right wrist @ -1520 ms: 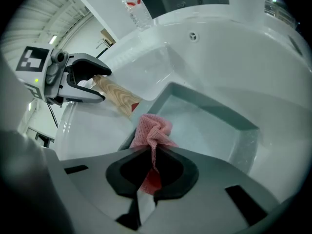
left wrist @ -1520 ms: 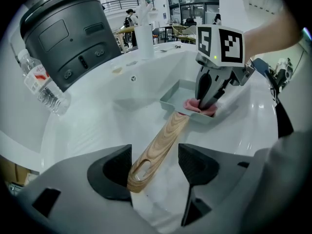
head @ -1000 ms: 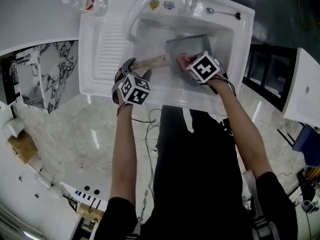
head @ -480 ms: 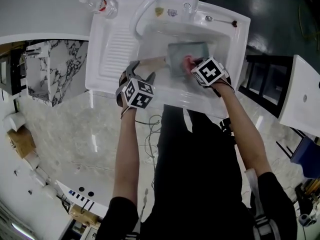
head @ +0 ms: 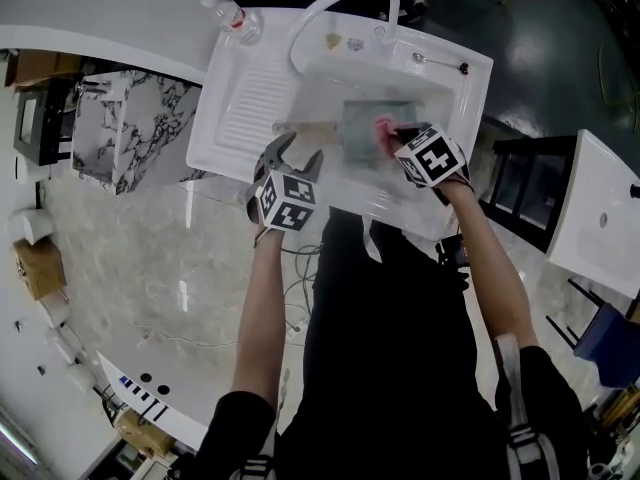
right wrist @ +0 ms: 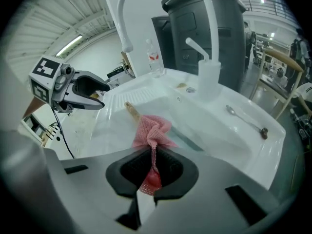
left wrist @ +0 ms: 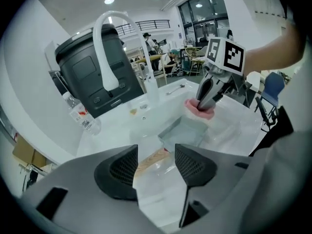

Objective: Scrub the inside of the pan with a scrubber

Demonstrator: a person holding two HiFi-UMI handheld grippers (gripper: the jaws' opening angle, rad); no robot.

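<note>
Well left of pan (head: pixel 365 128), red-labelled bottle (head: pixel 232 15)

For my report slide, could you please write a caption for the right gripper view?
Right gripper shut on a pink mesh scrubber above the white sink, faucet behind.

faucet (left wrist: pixel 101 57) arches over the sink's (head: pixel 470 88) back; pan (head: pixel 360 128) fills its floor; drainboard (head: pixel 250 103) lies open.
</note>
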